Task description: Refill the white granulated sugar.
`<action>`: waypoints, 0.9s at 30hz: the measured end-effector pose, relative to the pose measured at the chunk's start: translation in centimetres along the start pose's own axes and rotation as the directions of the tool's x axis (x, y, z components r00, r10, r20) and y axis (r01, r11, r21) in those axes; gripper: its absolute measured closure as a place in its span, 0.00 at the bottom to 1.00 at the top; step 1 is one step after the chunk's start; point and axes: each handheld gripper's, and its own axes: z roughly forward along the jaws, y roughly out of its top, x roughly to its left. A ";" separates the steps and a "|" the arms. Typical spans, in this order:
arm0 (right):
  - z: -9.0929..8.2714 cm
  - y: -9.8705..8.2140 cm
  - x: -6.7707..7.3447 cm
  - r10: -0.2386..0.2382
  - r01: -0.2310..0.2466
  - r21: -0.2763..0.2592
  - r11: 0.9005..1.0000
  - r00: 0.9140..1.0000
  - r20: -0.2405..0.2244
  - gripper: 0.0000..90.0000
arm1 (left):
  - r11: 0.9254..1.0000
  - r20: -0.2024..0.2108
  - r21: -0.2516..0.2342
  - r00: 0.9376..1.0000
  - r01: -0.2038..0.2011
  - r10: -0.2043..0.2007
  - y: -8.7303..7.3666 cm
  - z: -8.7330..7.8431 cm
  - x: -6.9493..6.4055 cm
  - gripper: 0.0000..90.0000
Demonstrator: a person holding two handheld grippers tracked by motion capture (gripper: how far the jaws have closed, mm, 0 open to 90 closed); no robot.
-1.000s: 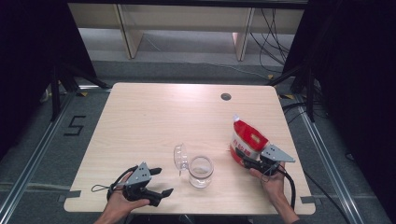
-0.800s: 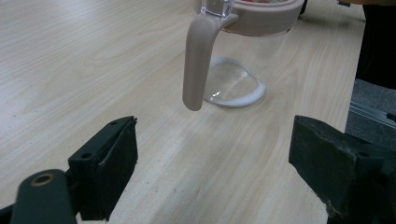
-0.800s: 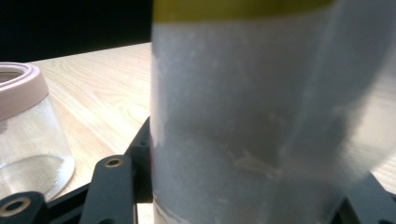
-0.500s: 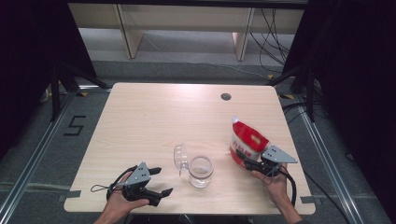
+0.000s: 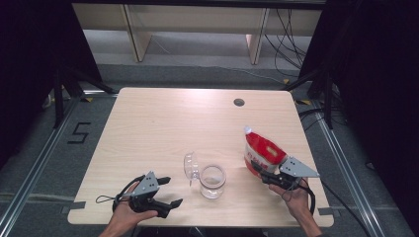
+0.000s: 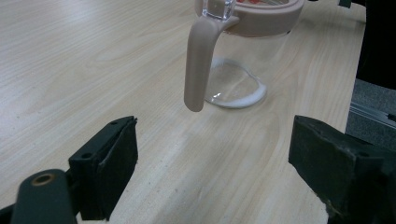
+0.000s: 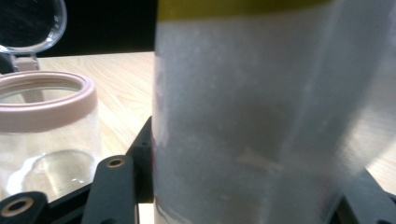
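A red and white pouch point(image 5: 261, 149) with a white cap leans up from my right gripper point(image 5: 262, 174), which is shut on its lower end near the table's right edge. In the right gripper view the pouch point(image 7: 243, 107) stands close between the black jaws of my right gripper point(image 7: 240, 198). A clear glass jar point(image 5: 212, 180) with a pink rim stands near the front middle, its hinged lid point(image 5: 190, 165) swung open to the left. My left gripper point(image 5: 172, 191) rests open at the front left and points at the jar point(image 6: 245, 56); nothing is between the jaws of my left gripper point(image 6: 212, 177).
The light wooden table point(image 5: 163, 128) has a dark round cable hole point(image 5: 239, 102) at its far right. Dark curtains and stand legs flank the table. A floor mark "5" point(image 5: 79, 133) lies to the left.
My right gripper with the pouch has shifted very slightly toward the near edge. The left gripper and the jar have stayed put.
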 end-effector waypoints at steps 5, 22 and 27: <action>-0.3 0.8 0.4 -0.070 0.069 -0.006 0.998 0.998 -0.011 0.50 | 1.000 -0.009 0.003 1.000 0.007 -0.007 -0.1 0.0 0.1 0.17; -0.9 2.1 2.8 -0.305 0.308 0.080 0.948 0.951 -0.040 0.50 | 1.000 -0.021 0.022 1.000 -0.008 0.009 -0.2 0.0 0.4 0.17; -1.2 2.3 3.6 -0.354 0.356 0.092 0.930 0.934 -0.044 0.50 | 1.000 -0.017 0.004 1.000 0.002 -0.002 -0.2 0.0 0.3 0.17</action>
